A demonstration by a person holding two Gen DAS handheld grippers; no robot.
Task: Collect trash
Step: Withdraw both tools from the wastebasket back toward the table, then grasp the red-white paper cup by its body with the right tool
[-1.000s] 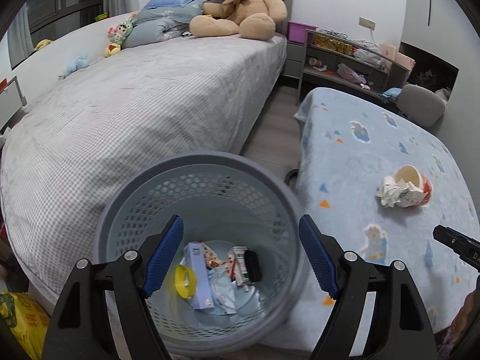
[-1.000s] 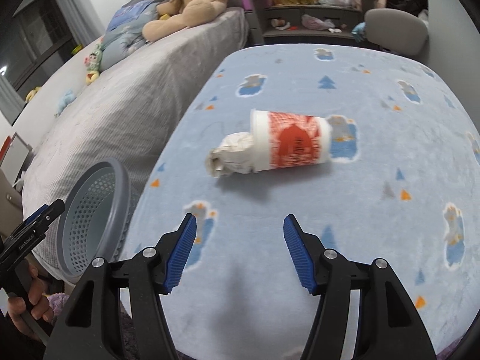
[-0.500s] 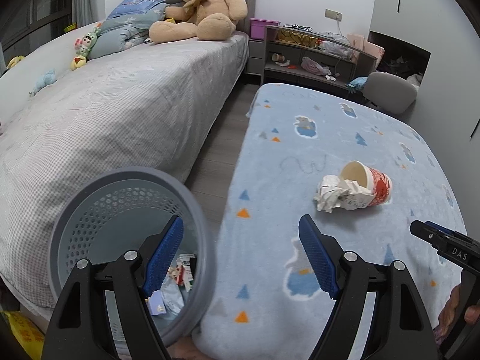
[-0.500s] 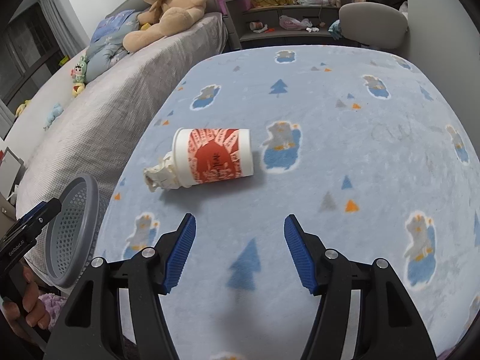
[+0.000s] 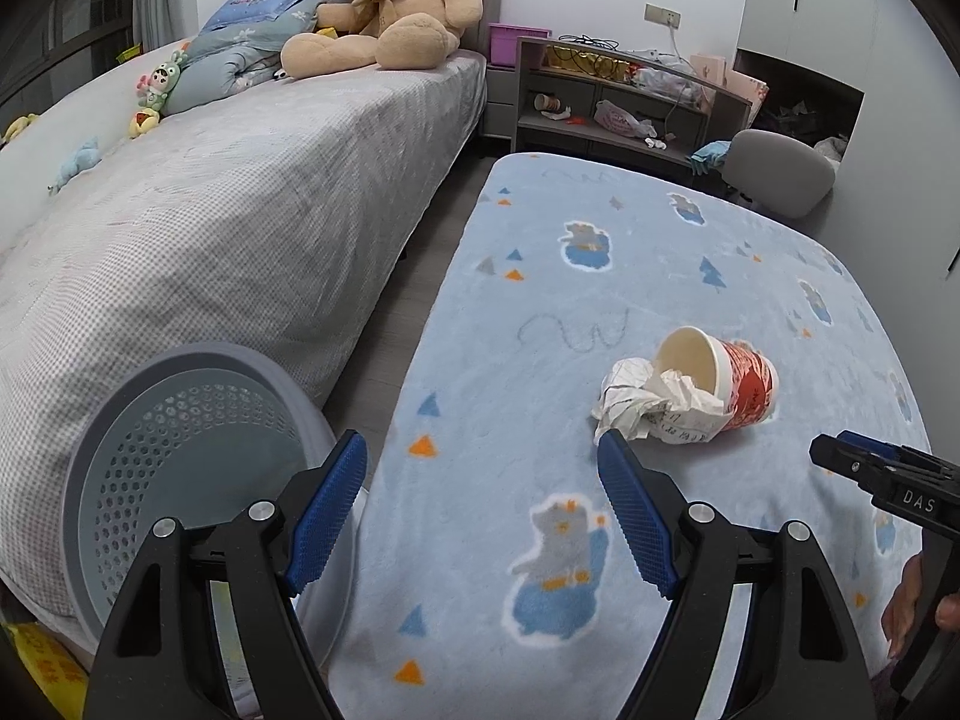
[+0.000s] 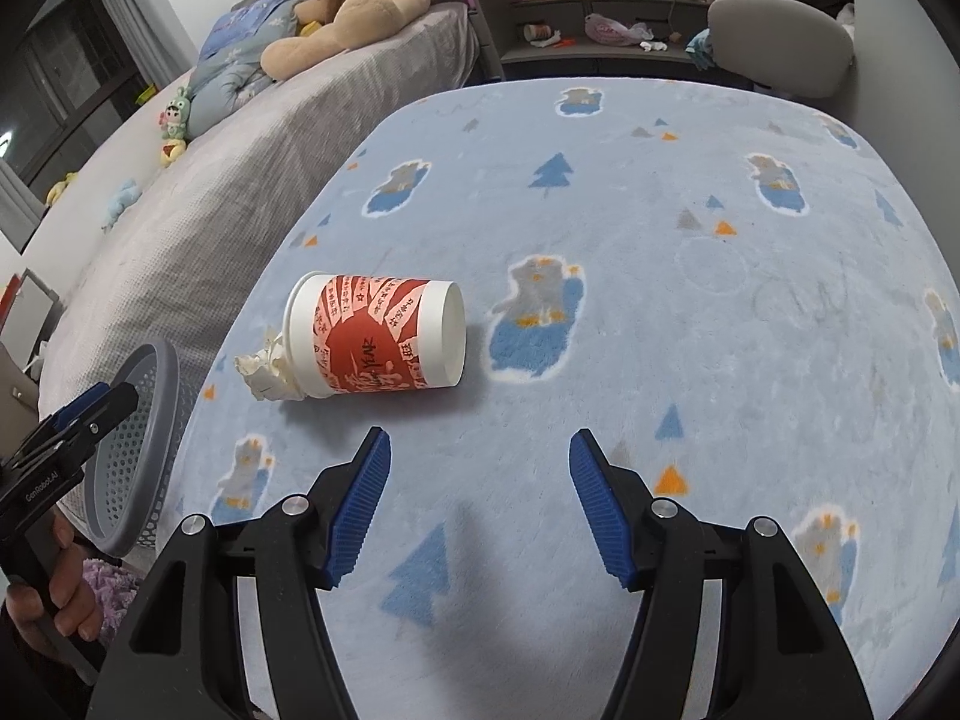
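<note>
A red-and-white paper cup (image 5: 741, 384) lies on its side on the blue blanket-covered table (image 5: 540, 324), with crumpled paper (image 5: 648, 399) spilling from its mouth. In the right wrist view the cup (image 6: 375, 339) lies ahead and left of my open, empty right gripper (image 6: 480, 480), with the paper (image 6: 267, 369) at its left end. My left gripper (image 5: 483, 492) is open and empty, low over the table's left edge. The grey perforated trash basket (image 5: 174, 438) stands on the floor left of the table, also in the right wrist view (image 6: 135, 438).
A grey bed (image 5: 210, 210) with a large teddy bear (image 5: 390, 18) and small toys runs along the left. A shelf unit (image 5: 624, 102) and a grey chair (image 5: 780, 171) stand beyond the table's far end. A narrow floor gap separates bed and table.
My left gripper has swung right, from over the trash basket to over the table's left edge. My right gripper has shifted right, so the cup now lies ahead-left of it.
</note>
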